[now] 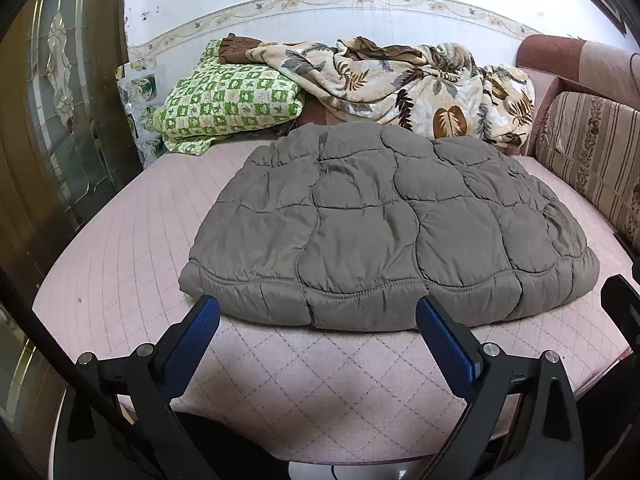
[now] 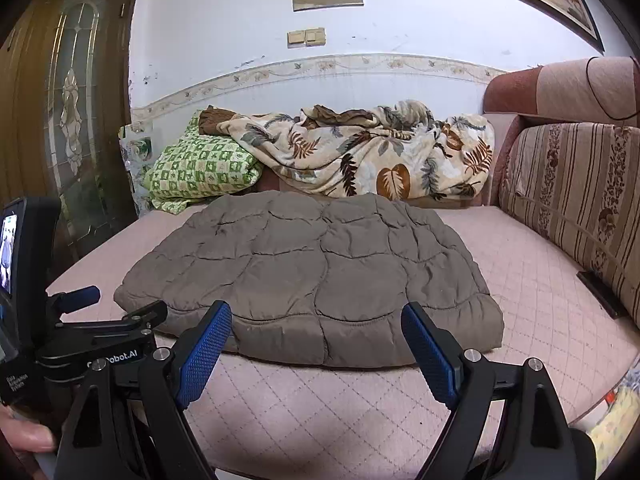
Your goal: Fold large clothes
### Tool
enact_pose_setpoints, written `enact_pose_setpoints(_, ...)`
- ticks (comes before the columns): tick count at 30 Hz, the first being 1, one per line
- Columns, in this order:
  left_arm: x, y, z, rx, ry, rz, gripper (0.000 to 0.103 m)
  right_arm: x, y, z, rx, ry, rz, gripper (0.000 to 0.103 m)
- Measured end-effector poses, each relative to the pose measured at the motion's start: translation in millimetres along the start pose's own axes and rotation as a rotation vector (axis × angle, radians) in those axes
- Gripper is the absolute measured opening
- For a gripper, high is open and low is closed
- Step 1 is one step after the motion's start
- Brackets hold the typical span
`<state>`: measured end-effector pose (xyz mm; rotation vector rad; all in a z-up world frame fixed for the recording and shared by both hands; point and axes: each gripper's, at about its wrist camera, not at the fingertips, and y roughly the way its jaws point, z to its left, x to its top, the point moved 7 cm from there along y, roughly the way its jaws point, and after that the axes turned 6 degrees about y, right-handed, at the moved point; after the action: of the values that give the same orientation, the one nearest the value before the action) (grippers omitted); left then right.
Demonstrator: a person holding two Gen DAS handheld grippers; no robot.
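A grey quilted puffer garment lies folded into a broad flat bundle on the pink quilted mattress, its stitched hem toward me. My left gripper stands open just short of that hem, blue pads wide apart with nothing between them. In the right wrist view the same garment sits mid-mattress. My right gripper is open too, hovering before the hem's right half without touching it. The left gripper's body and screen show at that view's left edge, a person's finger below it.
A green checked pillow and a crumpled leaf-print blanket lie along the far wall behind the garment. A striped sofa back bounds the right side. A wooden door with patterned glass stands at the left.
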<state>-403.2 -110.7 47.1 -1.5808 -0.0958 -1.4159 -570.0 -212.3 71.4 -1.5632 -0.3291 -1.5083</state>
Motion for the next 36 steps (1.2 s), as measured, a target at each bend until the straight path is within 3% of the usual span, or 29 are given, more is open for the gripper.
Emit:
enact_pose_setpoints(2, 2.5, -4.2, 1.7, -0.026, -0.006, -0.026, 0.098, 0.8, 0.5, -1.1, -0.004, 0.005, -0.001, 0.09)
enact_pose_setpoints(7, 10.4, -19.4, -0.9, -0.007, 0.044, -0.097, 0.1, 2.8, -1.1, -2.2, -0.008, 0.009, -0.01, 0.09)
enact_pose_setpoints(10, 12.2, -21.8, -5.1, -0.032, 0.052, -0.088, 0.1, 2.9, -1.5, -2.5, -0.009, 0.01, -0.009, 0.09)
enact_pose_setpoints(18, 22.7, -41.9, 4.1, 0.085, 0.076, -0.133, 0.1, 3.1, -1.9, -4.3, -0.009, 0.01, -0.01, 0.09)
enact_pose_setpoints(36, 15.2, -32.0, 3.9, 0.112, 0.099, -0.083, 0.1, -0.3, 2.5, -4.4, -0.011, 0.012, 0.006, 0.09)
